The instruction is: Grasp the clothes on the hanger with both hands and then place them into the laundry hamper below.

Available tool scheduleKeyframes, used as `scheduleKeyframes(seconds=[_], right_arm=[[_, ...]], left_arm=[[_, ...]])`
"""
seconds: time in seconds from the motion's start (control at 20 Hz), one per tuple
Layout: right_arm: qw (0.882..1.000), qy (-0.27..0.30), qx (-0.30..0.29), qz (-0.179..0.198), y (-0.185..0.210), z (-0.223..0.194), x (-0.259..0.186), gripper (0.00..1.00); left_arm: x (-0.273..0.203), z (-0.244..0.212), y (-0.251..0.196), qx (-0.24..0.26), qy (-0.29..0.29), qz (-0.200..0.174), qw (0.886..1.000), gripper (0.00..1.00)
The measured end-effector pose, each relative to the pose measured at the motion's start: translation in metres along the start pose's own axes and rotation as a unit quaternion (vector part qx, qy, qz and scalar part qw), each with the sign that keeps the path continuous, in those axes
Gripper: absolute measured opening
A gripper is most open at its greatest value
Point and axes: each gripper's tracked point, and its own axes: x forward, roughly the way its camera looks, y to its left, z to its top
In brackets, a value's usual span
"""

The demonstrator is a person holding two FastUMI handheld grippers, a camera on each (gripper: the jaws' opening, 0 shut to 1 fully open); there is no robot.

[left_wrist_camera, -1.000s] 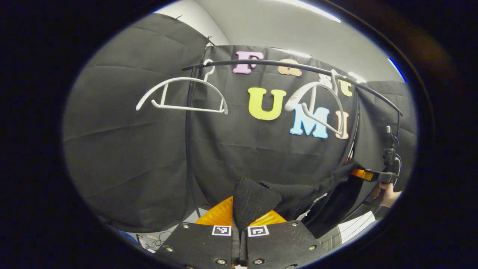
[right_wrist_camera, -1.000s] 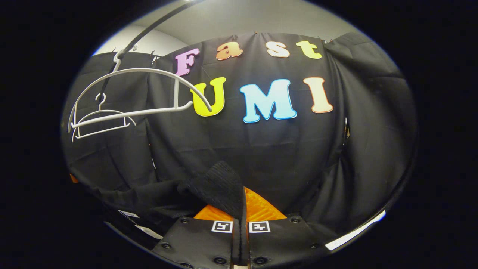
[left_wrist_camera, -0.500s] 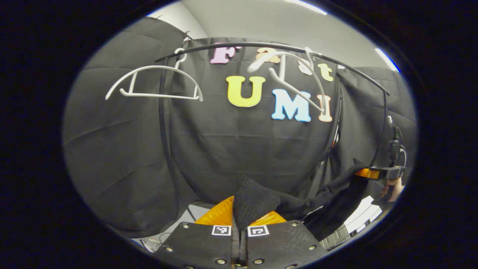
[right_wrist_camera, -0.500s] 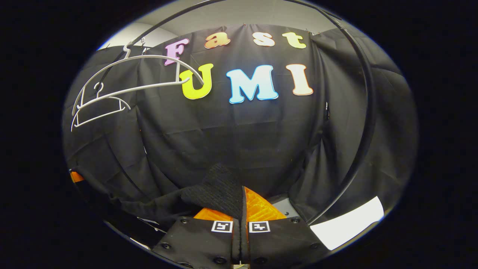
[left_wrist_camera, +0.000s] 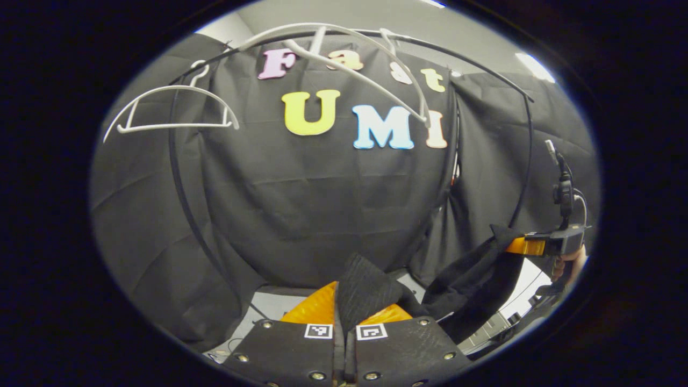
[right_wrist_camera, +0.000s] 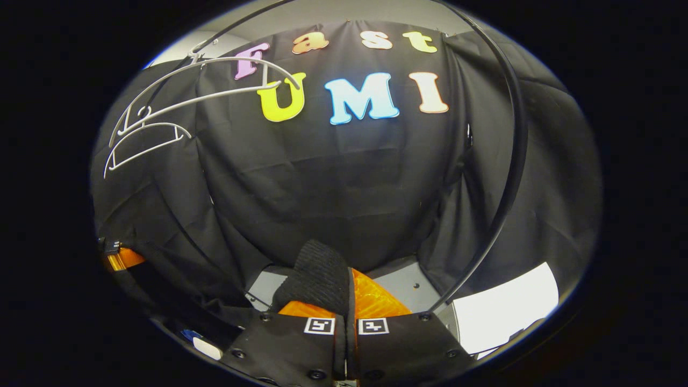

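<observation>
The left gripper (left_wrist_camera: 345, 314) is pinching a fold of the black clothes (left_wrist_camera: 368, 290) tight between its two fingers, and the cloth is poking up just past the tips. From there the black clothes are stretching off to the side and hanging in a droop toward the right gripper (left_wrist_camera: 518, 246), which is showing far off in the left gripper view with a hand (left_wrist_camera: 570, 263) holding it. In the right gripper view, the right gripper is squeezing another bunched bit of the black clothes (right_wrist_camera: 317, 279) between its closed fingers, and the cloth is trailing off low to the side. The left gripper (right_wrist_camera: 121, 259) is peeking in at the edge of that view. The clothes are off the hangers and are being held in the air between the two grippers. Up high, two bare white hangers are hanging from a curved black rail (left_wrist_camera: 484, 75). One hanger (left_wrist_camera: 172, 110) is hanging straight, and the other hanger (left_wrist_camera: 355, 67) is tilting a lot. In the right gripper view the two hangers (right_wrist_camera: 188, 102) are sitting close together near the top edge. The black rail pole (right_wrist_camera: 510, 161) is bending down toward a grey base (right_wrist_camera: 403, 285).
</observation>
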Motion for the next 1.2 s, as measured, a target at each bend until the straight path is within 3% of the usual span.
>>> scheduleKeyframes(seconds=[0.35,0.55,0.75,1.2], right_arm=[[0.998,0.053,0.023,0.003,0.013,-0.055,0.023,0.02],[0.995,0.093,0.031,-0.014,0.007,-0.091,0.040,0.02],[0.990,0.127,0.047,-0.030,-0.003,-0.124,0.051,0.02],[0.981,0.175,0.062,-0.049,-0.005,-0.175,0.067,0.03]], left_arm=[[0.045,-0.049,-0.020,0.000,0.046,-0.039,0.998,0.01],[0.060,-0.091,-0.028,-0.014,0.083,-0.037,0.996,0.01],[0.073,-0.138,-0.021,0.011,0.122,-0.019,0.992,0.02],[0.101,-0.187,-0.025,-0.018,0.160,-0.022,0.987,0.03]])
